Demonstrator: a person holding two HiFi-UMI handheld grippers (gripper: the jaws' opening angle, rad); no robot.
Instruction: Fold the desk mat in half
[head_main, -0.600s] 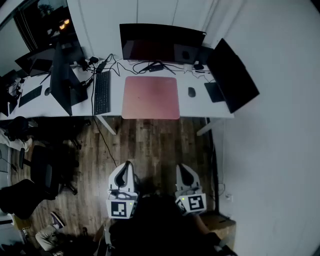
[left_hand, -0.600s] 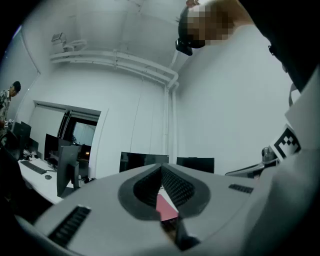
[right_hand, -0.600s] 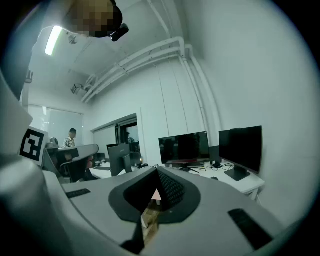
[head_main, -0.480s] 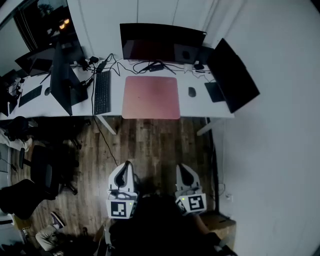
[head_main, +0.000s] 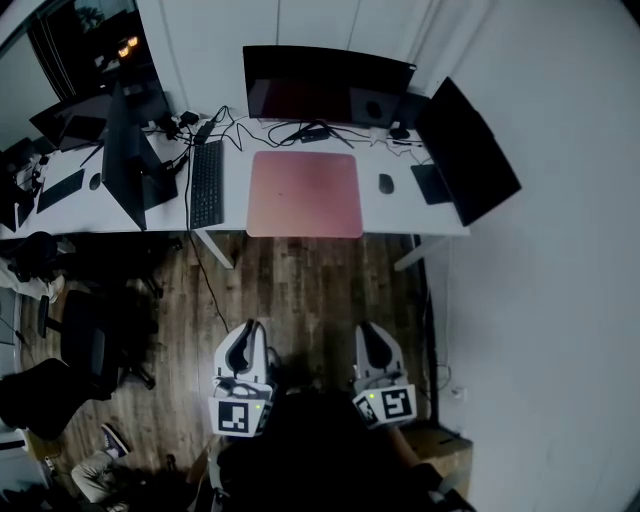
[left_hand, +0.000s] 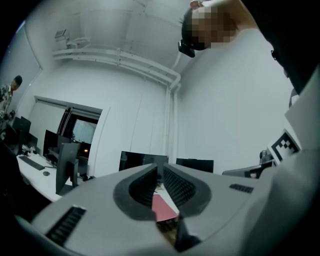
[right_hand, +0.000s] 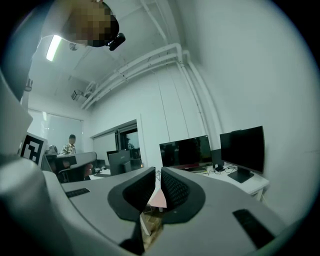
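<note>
A pink desk mat (head_main: 304, 194) lies flat and unfolded on the white desk (head_main: 232, 195), in front of the middle monitor (head_main: 326, 86). Both grippers hang low over the wooden floor, well short of the desk. My left gripper (head_main: 246, 335) is shut and holds nothing. My right gripper (head_main: 368, 336) is shut and empty too. In the left gripper view a strip of the mat (left_hand: 162, 209) shows between the closed jaws of the left gripper (left_hand: 160, 170). The right gripper view shows a sliver of the mat (right_hand: 158, 199) past the right gripper (right_hand: 158, 173).
On the desk beside the mat lie a black keyboard (head_main: 204, 183) at its left and a mouse (head_main: 386, 183) at its right. A second monitor (head_main: 465, 150) stands at the right end, cables (head_main: 305, 132) trail behind the mat. Office chairs (head_main: 70, 350) stand at the left.
The view has shifted very slightly; the desk sits a touch lower and further right in the picture. The left gripper has edged a little to the left. The mat has not moved.
</note>
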